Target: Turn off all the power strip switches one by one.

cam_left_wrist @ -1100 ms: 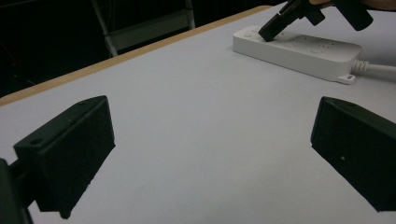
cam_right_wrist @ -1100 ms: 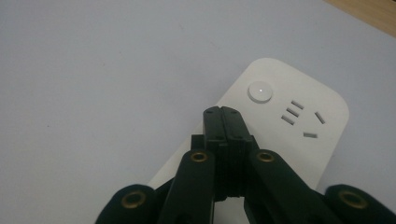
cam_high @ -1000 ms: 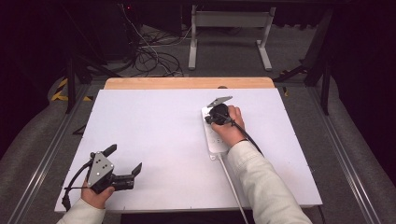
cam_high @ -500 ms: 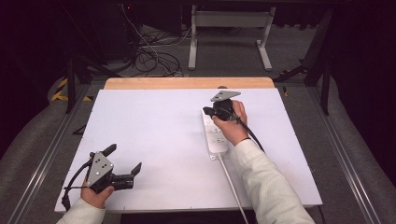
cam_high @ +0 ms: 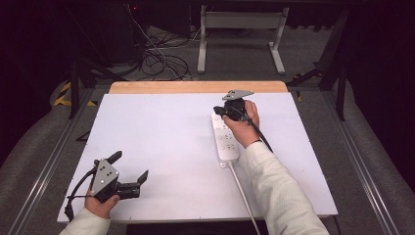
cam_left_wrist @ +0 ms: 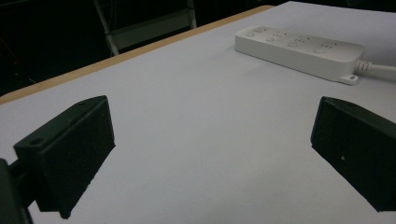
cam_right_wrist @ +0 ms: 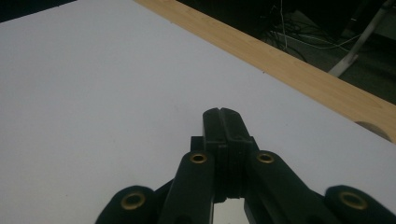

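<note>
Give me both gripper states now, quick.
Left gripper: open, empty, jaws wide apart.
Right gripper: shut, jaws together with nothing between, over the power strip.

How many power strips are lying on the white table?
1. The white power strip lies right of the table's centre, its cord running toward the person; the right gripper hovers over its far end.

The person's right hand covers part of the white plastic power strip, whose white cable runs under the sleeve and off the bottom edge.

Pwr strip on table, right-center
</note>
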The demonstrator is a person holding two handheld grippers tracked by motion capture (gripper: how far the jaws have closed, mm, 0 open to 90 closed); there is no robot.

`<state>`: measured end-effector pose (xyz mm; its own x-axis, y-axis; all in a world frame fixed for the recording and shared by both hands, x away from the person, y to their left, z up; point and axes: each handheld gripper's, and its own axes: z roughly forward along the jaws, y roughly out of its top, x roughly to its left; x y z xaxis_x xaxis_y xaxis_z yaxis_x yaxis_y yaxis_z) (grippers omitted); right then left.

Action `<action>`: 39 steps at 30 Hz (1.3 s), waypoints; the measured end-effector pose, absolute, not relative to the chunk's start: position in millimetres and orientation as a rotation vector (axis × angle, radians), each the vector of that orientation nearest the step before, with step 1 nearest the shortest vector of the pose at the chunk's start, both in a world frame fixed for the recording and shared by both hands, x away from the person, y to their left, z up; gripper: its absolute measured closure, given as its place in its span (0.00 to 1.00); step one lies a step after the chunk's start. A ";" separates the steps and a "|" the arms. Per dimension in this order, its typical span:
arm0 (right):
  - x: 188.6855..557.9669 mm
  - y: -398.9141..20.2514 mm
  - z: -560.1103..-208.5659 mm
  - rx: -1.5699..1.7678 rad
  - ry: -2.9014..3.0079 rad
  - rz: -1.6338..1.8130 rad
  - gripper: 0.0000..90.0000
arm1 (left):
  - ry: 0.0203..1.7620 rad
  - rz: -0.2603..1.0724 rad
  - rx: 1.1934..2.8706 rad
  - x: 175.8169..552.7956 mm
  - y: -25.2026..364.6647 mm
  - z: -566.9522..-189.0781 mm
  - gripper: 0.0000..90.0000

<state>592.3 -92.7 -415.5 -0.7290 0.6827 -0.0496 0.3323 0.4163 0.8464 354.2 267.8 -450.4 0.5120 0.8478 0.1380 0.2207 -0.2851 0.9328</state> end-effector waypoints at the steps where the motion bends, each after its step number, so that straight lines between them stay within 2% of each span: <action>1: 593.4 -93.1 -414.4 0.867 2.282 1.234 1.00 | 0.896 0.811 1.786 354.2 267.7 -450.5 0.00; 9: 607.9 -101.3 -427.5 0.925 2.277 1.194 1.00 | 0.902 0.811 1.786 354.3 267.7 -450.7 0.00; 19: 619.6 -91.6 -456.9 0.965 2.336 1.114 1.00 | 0.903 0.809 1.781 354.2 268.8 -450.7 0.00; 39: 617.6 -85.2 -462.4 0.968 2.329 1.065 1.00 | 0.897 0.812 1.785 354.0 268.1 -450.4 0.00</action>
